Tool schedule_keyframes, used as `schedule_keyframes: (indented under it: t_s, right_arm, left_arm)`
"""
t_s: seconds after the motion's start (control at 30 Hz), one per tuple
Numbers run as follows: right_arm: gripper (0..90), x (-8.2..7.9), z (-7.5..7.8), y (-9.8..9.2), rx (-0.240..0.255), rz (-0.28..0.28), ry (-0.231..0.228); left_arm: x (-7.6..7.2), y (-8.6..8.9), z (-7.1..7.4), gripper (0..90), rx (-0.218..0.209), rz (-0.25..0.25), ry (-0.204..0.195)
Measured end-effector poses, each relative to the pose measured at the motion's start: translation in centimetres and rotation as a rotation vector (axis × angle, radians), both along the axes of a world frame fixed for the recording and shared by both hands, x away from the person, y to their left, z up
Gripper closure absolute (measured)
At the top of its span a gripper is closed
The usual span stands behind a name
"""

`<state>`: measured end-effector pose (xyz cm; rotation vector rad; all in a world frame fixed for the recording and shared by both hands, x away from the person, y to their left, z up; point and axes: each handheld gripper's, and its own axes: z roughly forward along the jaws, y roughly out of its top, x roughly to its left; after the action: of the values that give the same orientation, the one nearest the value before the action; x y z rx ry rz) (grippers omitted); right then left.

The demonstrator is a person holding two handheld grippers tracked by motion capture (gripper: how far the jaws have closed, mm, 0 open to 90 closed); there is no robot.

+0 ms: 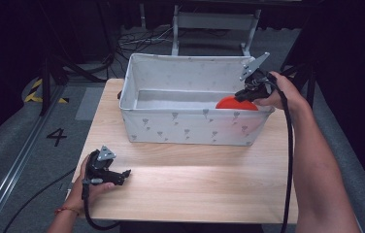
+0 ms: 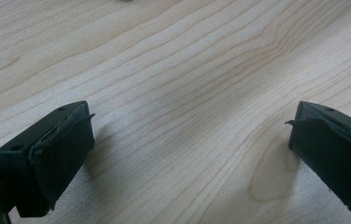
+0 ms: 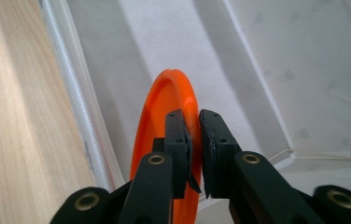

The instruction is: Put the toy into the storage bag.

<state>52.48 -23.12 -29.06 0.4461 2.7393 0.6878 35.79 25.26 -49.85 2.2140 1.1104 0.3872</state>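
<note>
Wooden table [image 1: 195, 189] with a white fabric bin [image 1: 190, 127] set toward its 12 o'clock edge, small grey print on the walls. Right gripper [image 1: 243, 93] reaches over the bin's rim at about 2 o'clock from the table's middle; its jaws are pinched on the rim of an orange plate [image 1: 236, 103], which stands on edge inside the bin at its right end, close to the near wall [image 3: 78, 107]. Left gripper [image 1: 125, 174] rests low on the table at 8 o'clock, jaws spread wide over bare wood [image 2: 178, 93], holding nothing.
</note>
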Motion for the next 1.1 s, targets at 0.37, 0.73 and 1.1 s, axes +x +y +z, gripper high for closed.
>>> schedule_keyframes:
  t_s: [0.37, 0.73, 1.1]
  right_arm:
    - [82.2, 0.9, -1.9, 1.4, -0.131, 0.017, 0.109]
    - [81.9, 1.1, -2.3, 0.3, -0.203, -0.003, 0.168]
    - [71.9, 0.4, -1.0, -0.4, -0.125, -0.034, 0.095]
  left_arm:
    - [0.0, 0.0, 0.0, 0.5, 0.000, 0.000, 0.000]
    - [0.0, 0.0, 0.0, 0.5, 0.000, 0.000, 0.000]
    - [0.0, 0.0, 0.0, 0.5, 0.000, 0.000, -0.001]
